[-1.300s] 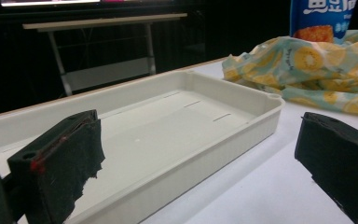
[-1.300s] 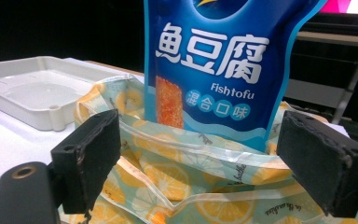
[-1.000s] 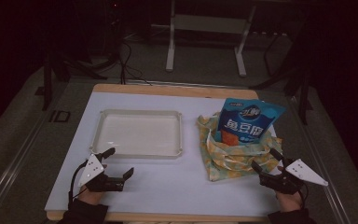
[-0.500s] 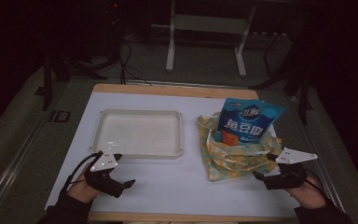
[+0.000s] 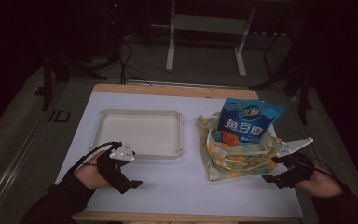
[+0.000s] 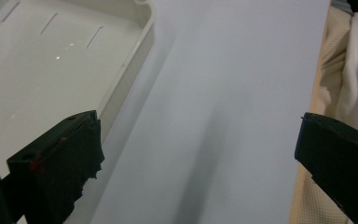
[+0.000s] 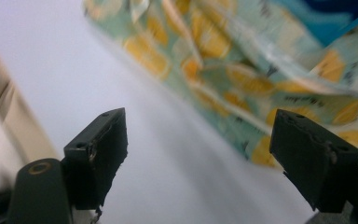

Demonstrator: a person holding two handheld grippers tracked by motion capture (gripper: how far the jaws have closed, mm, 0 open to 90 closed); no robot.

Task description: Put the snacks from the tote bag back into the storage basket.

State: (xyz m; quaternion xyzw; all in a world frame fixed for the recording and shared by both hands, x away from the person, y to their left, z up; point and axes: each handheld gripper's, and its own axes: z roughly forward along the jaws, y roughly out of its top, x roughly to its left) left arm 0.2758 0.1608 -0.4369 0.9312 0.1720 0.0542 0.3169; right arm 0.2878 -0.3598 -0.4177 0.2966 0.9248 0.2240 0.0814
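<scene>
High view: both grippers' jaws wide, empty.

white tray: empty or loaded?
Empty. The white tray shows a bare floor in the high view, and the left gripper view shows only bare plastic with moulded slots.

Tray (image 5: 140,133) on the table's (image 5: 182,191) left half, cloth bag (image 5: 235,156) with upright packet (image 5: 248,122) inside to its right.
</scene>
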